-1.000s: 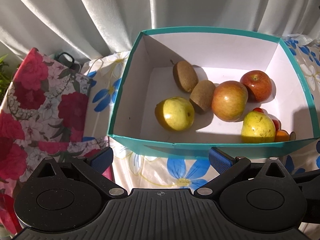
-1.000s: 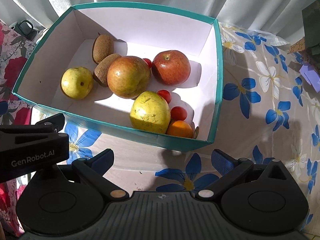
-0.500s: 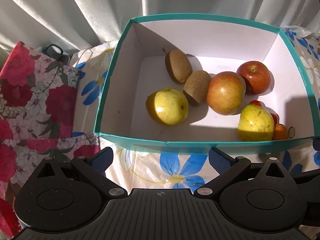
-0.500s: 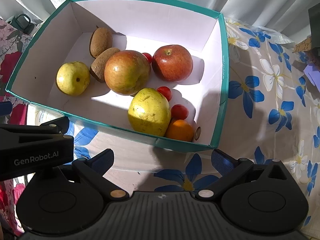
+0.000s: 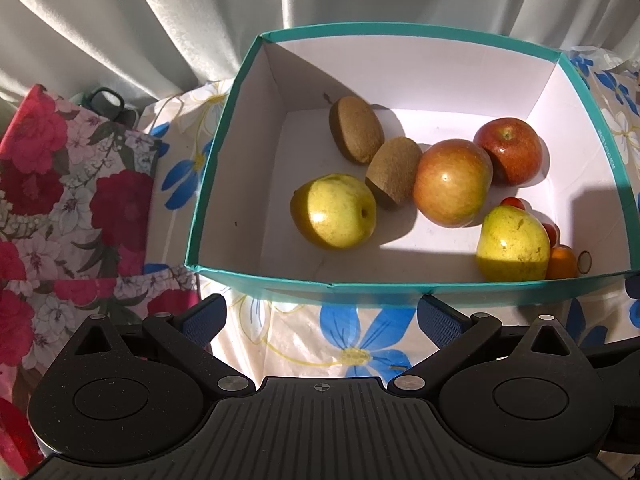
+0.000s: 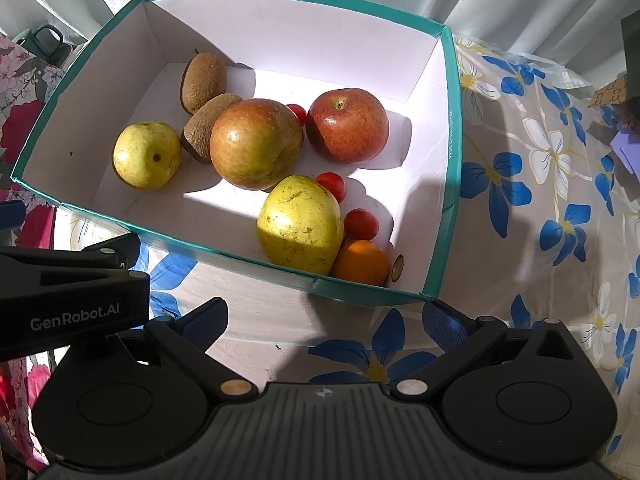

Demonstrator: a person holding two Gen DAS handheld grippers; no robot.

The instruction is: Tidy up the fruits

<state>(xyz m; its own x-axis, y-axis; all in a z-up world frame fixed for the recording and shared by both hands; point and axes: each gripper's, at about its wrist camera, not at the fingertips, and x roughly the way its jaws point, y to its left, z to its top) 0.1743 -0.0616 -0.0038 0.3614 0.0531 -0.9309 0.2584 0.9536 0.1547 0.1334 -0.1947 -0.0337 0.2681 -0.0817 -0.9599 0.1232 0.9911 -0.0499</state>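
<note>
A teal-rimmed white box point(image 5: 304, 278) point(image 6: 450, 152) holds the fruit: two kiwis point(image 5: 356, 128) point(image 6: 204, 80), a small yellow-green apple point(image 5: 336, 210) point(image 6: 146, 154), a large red-green apple point(image 5: 452, 182) point(image 6: 256, 142), a red apple point(image 5: 508, 150) point(image 6: 348, 124), a yellow pear-like fruit point(image 5: 514, 244) point(image 6: 300, 224), several cherry tomatoes point(image 6: 360, 224) and a small orange point(image 6: 362, 262). My left gripper point(image 5: 322, 318) is open and empty, just short of the box's near wall. My right gripper point(image 6: 326, 318) is open and empty at the box's near right corner.
The box stands on a cloth with blue flowers point(image 6: 540, 200). A red floral fabric point(image 5: 68, 200) lies left of it, with a dark mug point(image 5: 108, 100) behind. White curtains point(image 5: 160, 20) hang at the back. The left gripper's body point(image 6: 72, 308) shows in the right wrist view.
Both grippers have drawn nearer to the box and looked more steeply down into it; the box sits lower and larger in both views. The fruit has not moved.
</note>
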